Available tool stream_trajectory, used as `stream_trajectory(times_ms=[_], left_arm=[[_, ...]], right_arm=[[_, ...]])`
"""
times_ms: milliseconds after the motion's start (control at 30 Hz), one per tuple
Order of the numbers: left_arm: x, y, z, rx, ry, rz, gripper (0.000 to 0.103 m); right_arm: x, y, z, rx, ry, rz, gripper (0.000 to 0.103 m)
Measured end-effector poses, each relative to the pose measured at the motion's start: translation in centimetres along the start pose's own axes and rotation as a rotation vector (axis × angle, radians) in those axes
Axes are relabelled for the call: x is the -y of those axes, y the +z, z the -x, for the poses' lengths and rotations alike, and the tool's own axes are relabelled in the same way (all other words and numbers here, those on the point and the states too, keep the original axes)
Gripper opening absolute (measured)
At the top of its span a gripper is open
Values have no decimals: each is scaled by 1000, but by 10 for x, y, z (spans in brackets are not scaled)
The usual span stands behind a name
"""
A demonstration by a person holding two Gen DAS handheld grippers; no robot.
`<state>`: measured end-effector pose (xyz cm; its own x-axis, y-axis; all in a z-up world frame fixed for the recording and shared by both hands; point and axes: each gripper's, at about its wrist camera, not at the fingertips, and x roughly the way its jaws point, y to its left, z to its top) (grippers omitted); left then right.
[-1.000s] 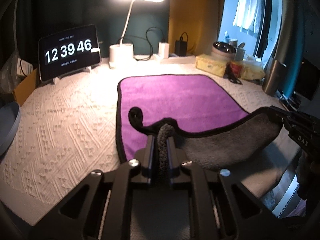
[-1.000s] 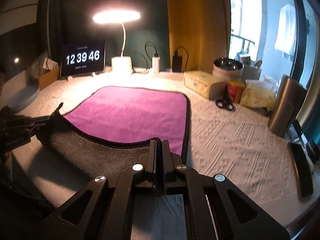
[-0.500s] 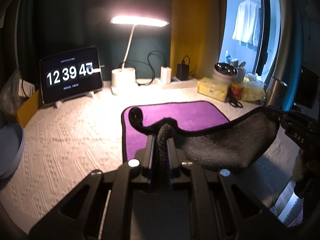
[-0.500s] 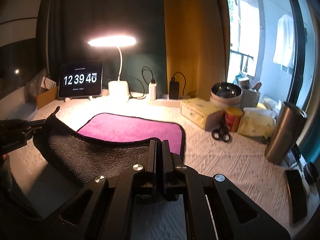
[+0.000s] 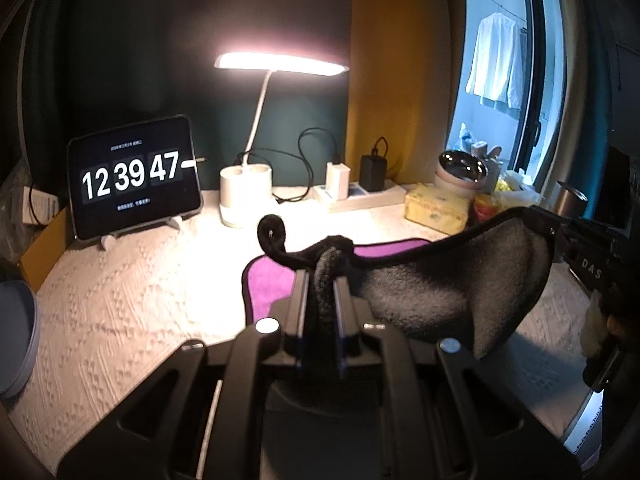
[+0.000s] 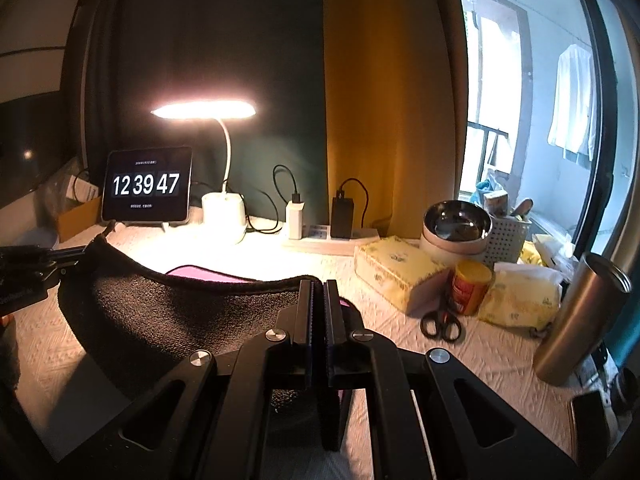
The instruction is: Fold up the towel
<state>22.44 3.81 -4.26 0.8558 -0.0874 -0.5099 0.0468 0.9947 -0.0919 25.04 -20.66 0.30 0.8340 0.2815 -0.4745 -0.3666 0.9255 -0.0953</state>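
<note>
The towel [image 5: 448,280] is purple on top, grey underneath, with a black hem. Its near edge hangs lifted between my two grippers, grey side facing me, and the far part still lies on the table. My left gripper [image 5: 322,276] is shut on the towel's near left corner, whose tip curls up above the fingers. My right gripper [image 6: 317,292] is shut on the near right corner of the towel [image 6: 180,312]. The right gripper also shows at the right edge of the left wrist view [image 5: 560,232], and the left gripper at the left edge of the right wrist view [image 6: 60,258].
At the back stand a tablet clock [image 5: 134,178], a lit desk lamp [image 5: 246,196] and a power strip with chargers [image 6: 332,236]. To the right are a tissue box [image 6: 396,272], a red can [image 6: 470,286], scissors [image 6: 442,324], a steel bowl [image 6: 456,224] and a steel tumbler [image 6: 580,320]. A grey plate [image 5: 16,340] sits at the left.
Both grippers have risen and carried the towel's near edge up and toward the far edge. Much less of the purple top shows now.
</note>
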Motion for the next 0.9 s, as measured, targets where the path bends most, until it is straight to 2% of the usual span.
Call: stream_trajectory(times_ms=[467,900], left_arm=[[-18,30,-46,21,16,-2,12],[-34,35,-117,-41,47,-25,12]], right_arm=[[9,21,-56,2,12,20,5],[12,16,-125,-65,0,13,5]])
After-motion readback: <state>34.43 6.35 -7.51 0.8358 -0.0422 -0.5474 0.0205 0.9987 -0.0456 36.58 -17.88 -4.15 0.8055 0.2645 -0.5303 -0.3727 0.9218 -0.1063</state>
